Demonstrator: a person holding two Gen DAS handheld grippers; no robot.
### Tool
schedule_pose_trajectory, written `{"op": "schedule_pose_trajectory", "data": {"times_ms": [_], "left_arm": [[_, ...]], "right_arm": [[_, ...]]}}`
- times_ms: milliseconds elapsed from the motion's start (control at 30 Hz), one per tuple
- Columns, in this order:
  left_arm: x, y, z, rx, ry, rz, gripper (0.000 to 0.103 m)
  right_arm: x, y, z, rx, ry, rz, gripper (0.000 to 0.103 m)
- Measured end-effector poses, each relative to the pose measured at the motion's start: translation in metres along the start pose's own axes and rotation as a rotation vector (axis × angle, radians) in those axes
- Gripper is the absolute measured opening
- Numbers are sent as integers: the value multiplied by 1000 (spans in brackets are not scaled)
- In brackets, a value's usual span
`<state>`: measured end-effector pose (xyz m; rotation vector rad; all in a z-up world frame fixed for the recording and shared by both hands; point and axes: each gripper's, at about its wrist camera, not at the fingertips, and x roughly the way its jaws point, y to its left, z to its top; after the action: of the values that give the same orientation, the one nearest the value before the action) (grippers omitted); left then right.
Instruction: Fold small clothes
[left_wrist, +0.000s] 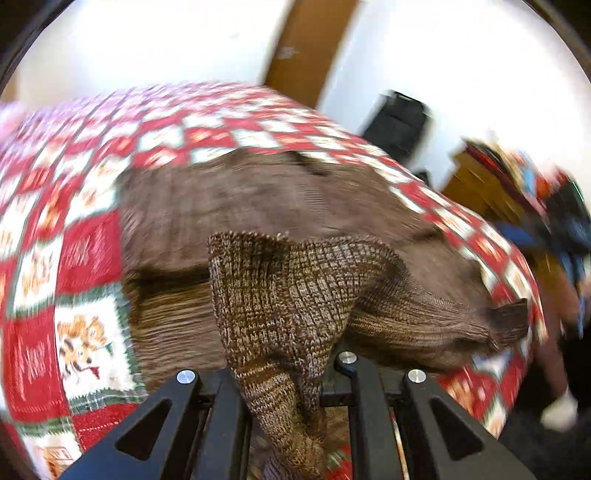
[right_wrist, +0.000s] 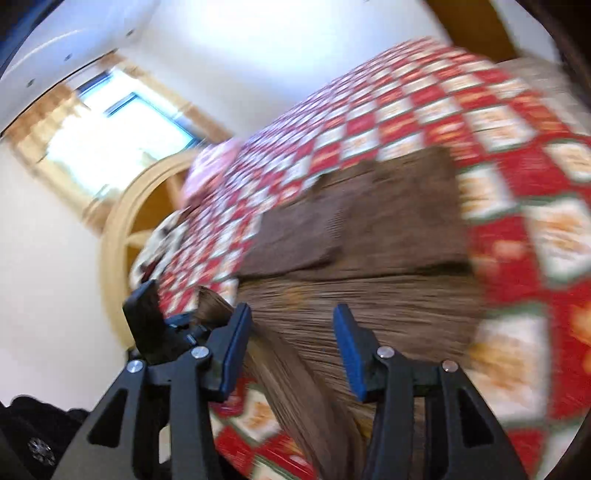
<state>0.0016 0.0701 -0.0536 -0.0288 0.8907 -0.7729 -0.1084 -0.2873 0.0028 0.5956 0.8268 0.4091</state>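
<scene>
Both views motion-blurred; detail limited.

Left hand-held gripper (left_wrist: 284, 398): pressed together on a bunched corner of the brown knit sweater (left_wrist: 258, 206). The pinched knit rises between the fingers and drapes forward, so this corner is lifted off the bed's red-and-white checked quilt (left_wrist: 85, 258).

Right hand-held gripper (right_wrist: 291, 350): spread, blue pads (right_wrist: 351, 354) well apart. A fold of the sweater passes up through the gap, closer to the left finger; contact cannot be told through the blur. Not gripping.

Sweater position: main body lies flat on the quilt ahead of both grippers. From the left gripper a sleeve (left_wrist: 443, 321) trails off to the right, ending in a dark cuff near the quilt edge. From the right gripper the body stretches straight ahead, its far part already doubled into a darker flat layer (right_wrist: 369, 214).

Key relation: the sweater's long axis runs away from both grippers, roughly along their pointing direction. Only the left gripper holds cloth.

Judgement: fold partly done. The next move probably depends on the left gripper carrying its corner forward over the body, with the right free to close on the near edge.
</scene>
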Motion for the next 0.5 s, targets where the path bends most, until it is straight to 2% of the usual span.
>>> {"op": "schedule_pose_trajectory", "data": {"times_ms": [100,200,300,400,500], "left_arm": [[19,18,-7,-82,49,36,9],[25,13,-12,-89,41,51,9],[15,7,-17,-90,34,52,9],[14,4,-19,-75,44,65,9],[17,11,-13,-50,40,60,9]], "right_arm": [[-40,-24,-15,43,-65,-114,56],[-53,-30,-30,36,-57,-173,59],[-41,-21,-37,-47,6,-178,70],[-18,-16,-29,-107,55,-210,71],[-4,-20,-15,-115,43,-235,71]]}}
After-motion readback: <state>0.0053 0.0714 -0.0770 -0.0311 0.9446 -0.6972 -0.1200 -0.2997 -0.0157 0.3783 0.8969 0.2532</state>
